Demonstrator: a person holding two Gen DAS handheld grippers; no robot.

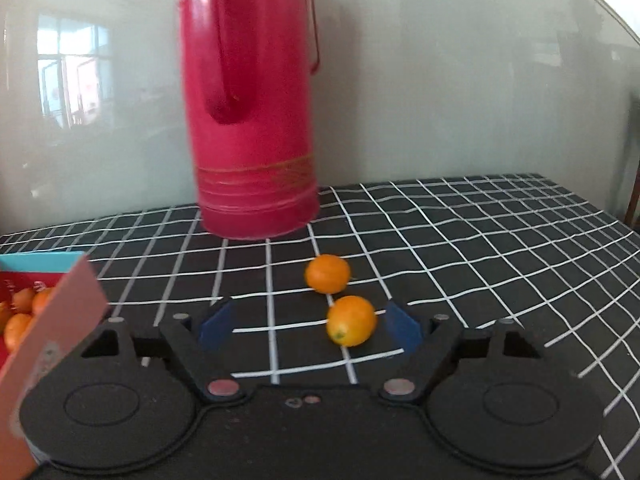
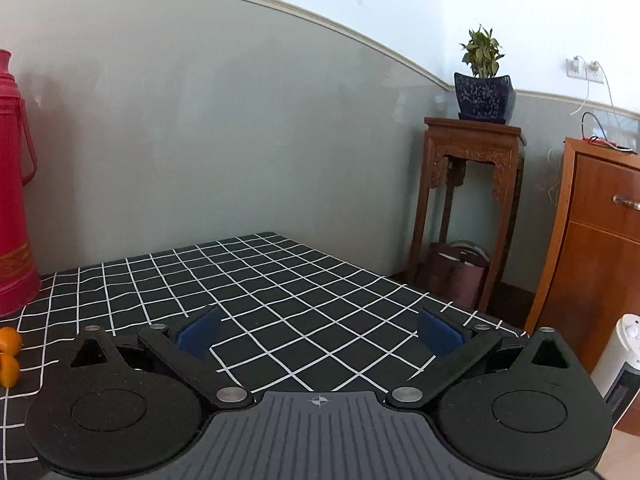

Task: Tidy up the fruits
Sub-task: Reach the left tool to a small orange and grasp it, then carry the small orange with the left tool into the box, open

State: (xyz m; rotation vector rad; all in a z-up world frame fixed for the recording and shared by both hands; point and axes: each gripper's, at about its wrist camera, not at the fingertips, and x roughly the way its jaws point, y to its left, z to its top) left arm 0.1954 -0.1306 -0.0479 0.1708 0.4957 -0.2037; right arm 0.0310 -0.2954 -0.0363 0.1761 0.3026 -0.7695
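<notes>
A: Grey-green wall, pale moulding above it, and a surface [image 2: 280,280] under a black cloth with a white grid. A red flask [image 1: 252,120] stands at the back, against the wall.

B: And the fruit? Two small oranges loose just in front of the flask: far orange [image 1: 327,273], near orange [image 1: 351,321], almost touching.

A: The near one sits between the left tongs [image 1: 310,326], hard by the right pad. Jaws spread, nothing pinched yet. I'd say that's the pick lining up.

B: Left of the flask, a box [image 1: 56,312] with its flap up and more oranges inside. That looks like where the strays belong.

A: The right tongs [image 2: 319,332] gape wide too, empty, over bare cloth to the flask's right, probably just keeping clear.

B: Farther right of the flask: a carved stand [image 2: 474,168], a potted plant [image 2: 482,80], a wooden cabinet [image 2: 596,240].
</notes>
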